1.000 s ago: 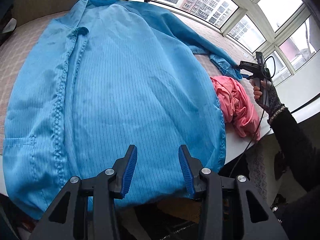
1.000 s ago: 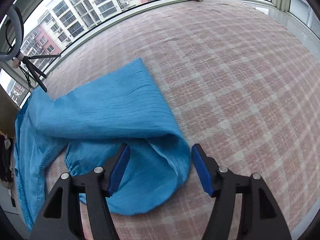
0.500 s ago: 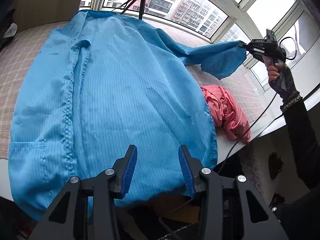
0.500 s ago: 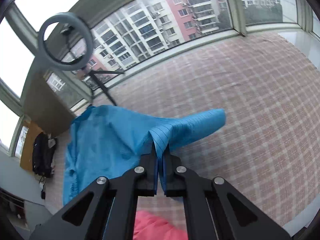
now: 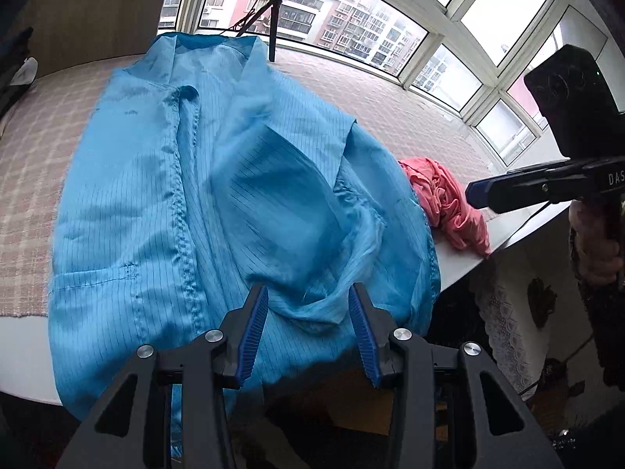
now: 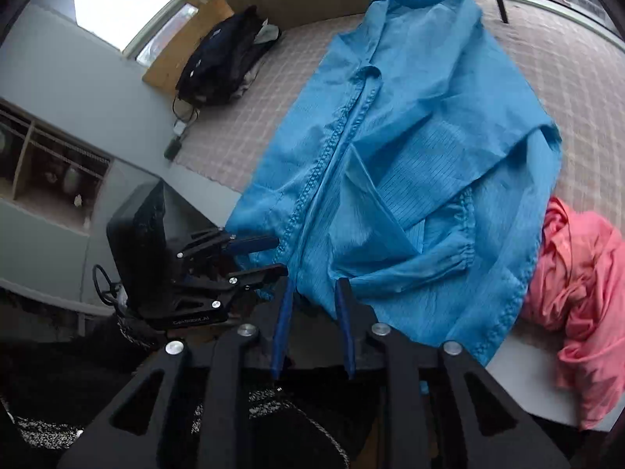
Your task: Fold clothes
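A blue jacket (image 5: 129,203) lies spread front-up on the checked table cover (image 5: 27,179), its zip running down the middle. One sleeve (image 5: 281,203) is folded across the body, its gathered cuff (image 6: 463,254) resting near the hem. My left gripper (image 5: 306,301) stands open just over the jacket's near hem, with no cloth pinched. It also shows in the right wrist view, the left gripper (image 6: 278,255) beside the hem's corner. My right gripper (image 6: 312,293) hovers at the near hem; its jaws are opening with nothing pressed between them.
A crumpled pink garment (image 5: 449,203) lies at the table's right end, beside the jacket. A ring light on a tripod (image 5: 273,31) stands at the far edge by the windows. A dark bag (image 6: 230,58) sits at the far left. The white table edge (image 5: 465,262) is close.
The right gripper shut on the sleeve's cuff, lifted it, swung it over the jacket's body and let go. The sleeve now lies folded across the jacket. The left gripper drifted slightly.
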Demonstrator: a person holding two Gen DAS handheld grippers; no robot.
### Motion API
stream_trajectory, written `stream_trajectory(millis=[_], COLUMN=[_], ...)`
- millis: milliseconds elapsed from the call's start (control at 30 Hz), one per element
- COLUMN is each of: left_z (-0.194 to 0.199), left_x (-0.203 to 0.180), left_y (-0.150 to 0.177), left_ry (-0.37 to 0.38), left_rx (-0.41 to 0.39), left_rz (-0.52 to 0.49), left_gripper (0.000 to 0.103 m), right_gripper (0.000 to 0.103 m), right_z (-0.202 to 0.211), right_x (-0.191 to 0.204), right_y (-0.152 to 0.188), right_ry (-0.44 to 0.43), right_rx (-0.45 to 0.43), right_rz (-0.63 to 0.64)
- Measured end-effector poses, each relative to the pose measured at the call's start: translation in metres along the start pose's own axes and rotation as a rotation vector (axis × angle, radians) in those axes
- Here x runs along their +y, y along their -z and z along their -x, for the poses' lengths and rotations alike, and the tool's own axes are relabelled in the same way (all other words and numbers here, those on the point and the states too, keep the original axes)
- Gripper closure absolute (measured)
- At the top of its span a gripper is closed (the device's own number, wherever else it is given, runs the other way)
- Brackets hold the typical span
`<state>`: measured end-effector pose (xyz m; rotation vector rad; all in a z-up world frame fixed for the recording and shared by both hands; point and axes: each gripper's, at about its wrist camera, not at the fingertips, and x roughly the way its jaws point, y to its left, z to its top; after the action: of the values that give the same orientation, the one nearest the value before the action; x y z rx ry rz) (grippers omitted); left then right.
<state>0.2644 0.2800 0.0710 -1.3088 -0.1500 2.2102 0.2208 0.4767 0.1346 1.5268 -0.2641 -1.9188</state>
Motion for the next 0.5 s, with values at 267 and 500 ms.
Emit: stream_trajectory(millis=[267, 500], left_z=[-0.017, -0.039], left_x=[-0.008, -0.045], left_y=[-0.006, -0.007], left_ry=[-0.033, -0.079], left_rx=[0.023, 0.051], left_rz=[-0.047, -0.156], left_gripper=[0.062, 0.057], right_gripper=[0.066, 0.063], right_z=[0.003, -0.060], right_x=[-0.089, -0.158], right_y=[-0.014, -0.076], right_ry=[0.081, 0.102], right_rx=[-0.184, -0.165], right_rz=[-0.319, -0.466])
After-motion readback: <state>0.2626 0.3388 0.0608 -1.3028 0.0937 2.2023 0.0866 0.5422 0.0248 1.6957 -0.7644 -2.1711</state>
